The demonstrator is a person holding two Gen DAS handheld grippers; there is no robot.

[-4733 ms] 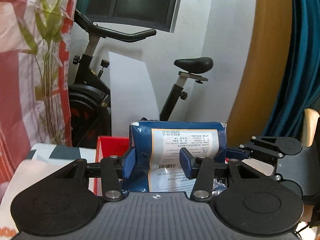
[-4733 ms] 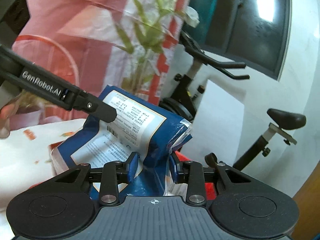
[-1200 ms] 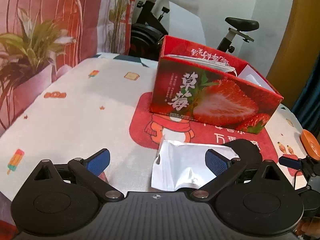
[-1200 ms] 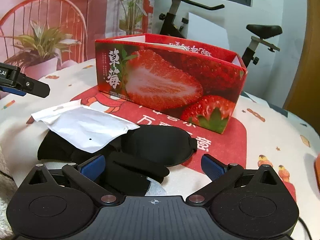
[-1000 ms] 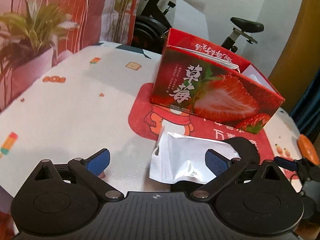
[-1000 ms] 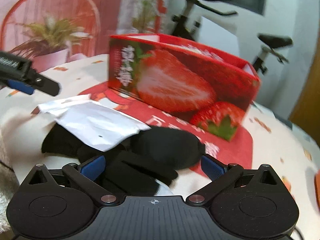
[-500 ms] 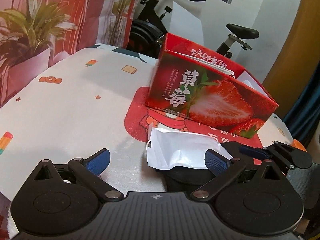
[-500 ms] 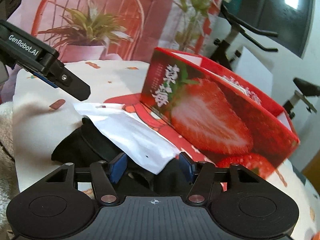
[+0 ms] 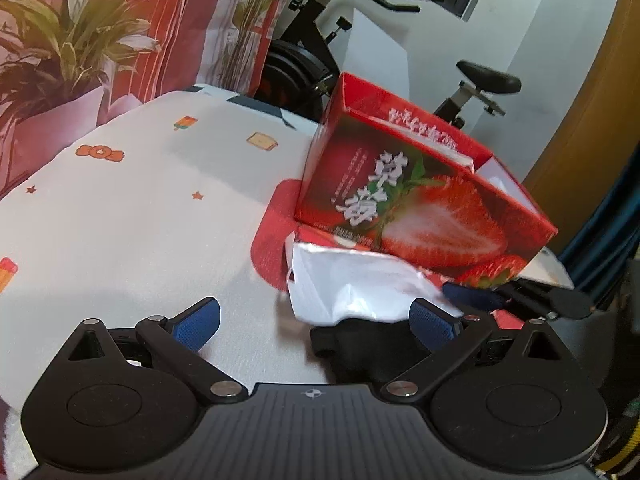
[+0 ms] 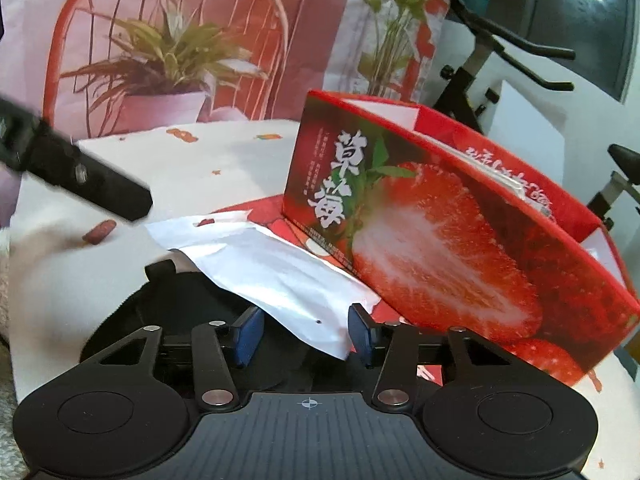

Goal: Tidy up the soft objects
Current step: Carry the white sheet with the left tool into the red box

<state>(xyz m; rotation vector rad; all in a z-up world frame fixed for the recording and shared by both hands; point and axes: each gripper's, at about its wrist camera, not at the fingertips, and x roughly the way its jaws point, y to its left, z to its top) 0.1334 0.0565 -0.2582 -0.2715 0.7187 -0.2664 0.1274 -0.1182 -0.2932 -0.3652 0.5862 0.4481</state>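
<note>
Left gripper [image 9: 314, 318]: fingers spread wide, blue pads far apart, nothing between them. It hangs low over the counter, just left of the soft pile; its right pad sits beside the pouch edge, and contact cannot be confirmed.
Right gripper [image 10: 306, 334]: fingers partly closed around the near corner of the white pouch and the black fabric beneath. Both pads stand close to the material; a firm clamp cannot be confirmed from this view.
White pouch [image 10: 276, 276]: flat, crinkled packet with a hang slot at its far end. It lies tilted on top of the black fabric, its far edge close to the front wall of the box. In the left wrist view it [image 9: 352, 284] appears bulged and creased.
Black fabric [image 10: 180, 300]: dark soft item under the pouch, resting on the counter and extending toward the right gripper. In the left wrist view a portion [image 9: 360, 340] shows below the pouch.
Strawberry box [image 10: 440, 240]: open-topped red carton with a large strawberry print, standing on the red mat behind the pile. White items show inside, details unclear.
Red mat [image 9: 276, 236]: printed mat under the box and pile.
Counter [image 9: 140, 208]: white cloth with small printed motifs.
Background: potted-plant backdrop [image 10: 168, 52] and exercise bike [image 9: 320, 64] beyond the counter.
</note>
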